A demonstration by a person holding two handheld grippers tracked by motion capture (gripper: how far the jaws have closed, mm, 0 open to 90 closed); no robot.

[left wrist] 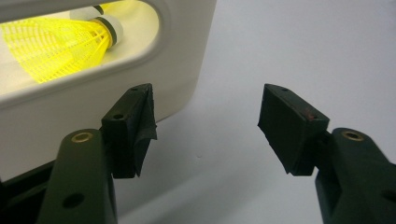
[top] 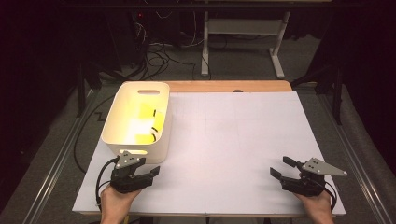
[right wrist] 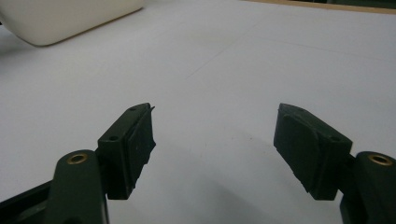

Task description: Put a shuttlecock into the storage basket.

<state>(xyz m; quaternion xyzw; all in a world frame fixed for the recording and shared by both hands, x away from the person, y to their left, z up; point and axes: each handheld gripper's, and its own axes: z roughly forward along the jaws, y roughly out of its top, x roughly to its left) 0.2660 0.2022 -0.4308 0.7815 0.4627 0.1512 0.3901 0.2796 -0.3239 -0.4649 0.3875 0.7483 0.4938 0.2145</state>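
Left gripper (top: 150, 171), jaws spread and empty, sits at the table's near edge just beside the cream bin's (top: 159, 140) near wall. Right gripper (top: 283, 169), also spread and empty, rests well apart from the bin near the white table's (top: 233, 135) near right corner. Yellow shuttlecocks (top: 149, 122) lie inside the bin. Bare tabletop stretches between the grippers.

From my seat I see a dark room lit mainly over the table (top: 261, 126), whose top is covered in white sheet with a strip of bare wood at the far edge (top: 224, 86). Grey carpet floor (top: 243, 56) lies beyond, strewn with black cables (top: 154, 58). A white metal desk frame (top: 243, 28) stands behind. Metal rails (top: 56, 158) flank both sides.
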